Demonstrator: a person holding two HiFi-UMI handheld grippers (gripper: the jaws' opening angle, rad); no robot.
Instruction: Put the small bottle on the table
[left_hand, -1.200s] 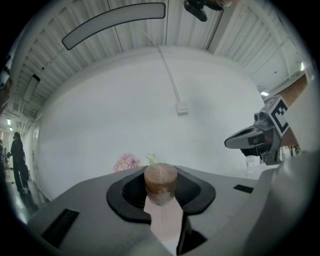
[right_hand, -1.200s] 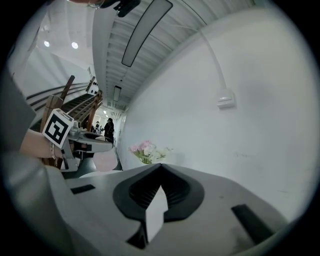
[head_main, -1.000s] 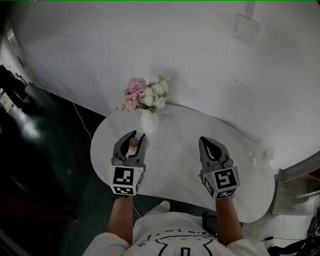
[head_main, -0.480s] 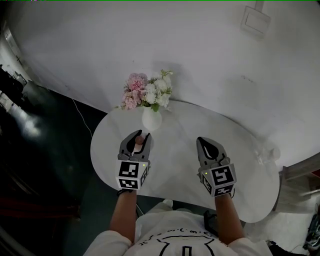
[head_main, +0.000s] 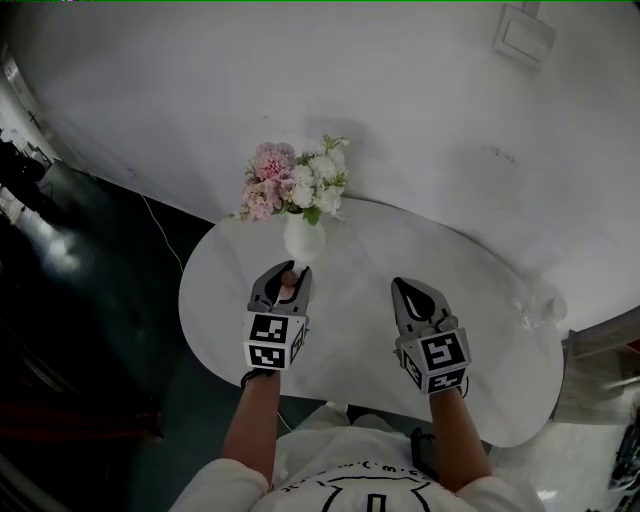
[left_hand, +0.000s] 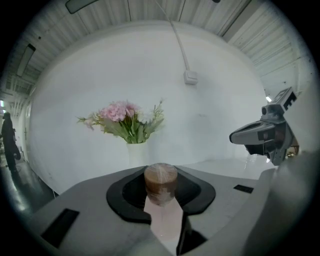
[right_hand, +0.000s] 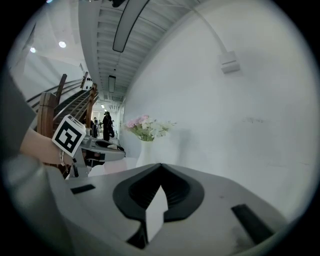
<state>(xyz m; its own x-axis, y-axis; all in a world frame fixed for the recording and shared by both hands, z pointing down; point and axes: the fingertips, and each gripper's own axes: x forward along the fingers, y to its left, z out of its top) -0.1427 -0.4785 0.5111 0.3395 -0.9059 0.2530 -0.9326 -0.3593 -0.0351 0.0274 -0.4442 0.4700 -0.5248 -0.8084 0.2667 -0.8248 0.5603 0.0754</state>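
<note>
A small pale bottle with a brown cap (left_hand: 160, 183) stands upright between the jaws of my left gripper (head_main: 291, 270), which is shut on it. In the head view the brown cap (head_main: 288, 279) shows just in front of the white vase (head_main: 300, 242), over the left part of the white table (head_main: 365, 250). Whether the bottle's base touches the table is hidden. My right gripper (head_main: 408, 284) hovers over the table's middle, shut with nothing in it; its jaws meet at a point in the right gripper view (right_hand: 160, 165).
The vase holds pink and white flowers (head_main: 296, 183) at the table's back edge by the white wall. A small clear object (head_main: 546, 311) sits at the table's right edge. Dark floor lies to the left. The person's forearms reach in from below.
My left gripper has shifted right and toward the vase with the bottle still in it. The right gripper has drifted slightly; both look lower over the table.
</note>
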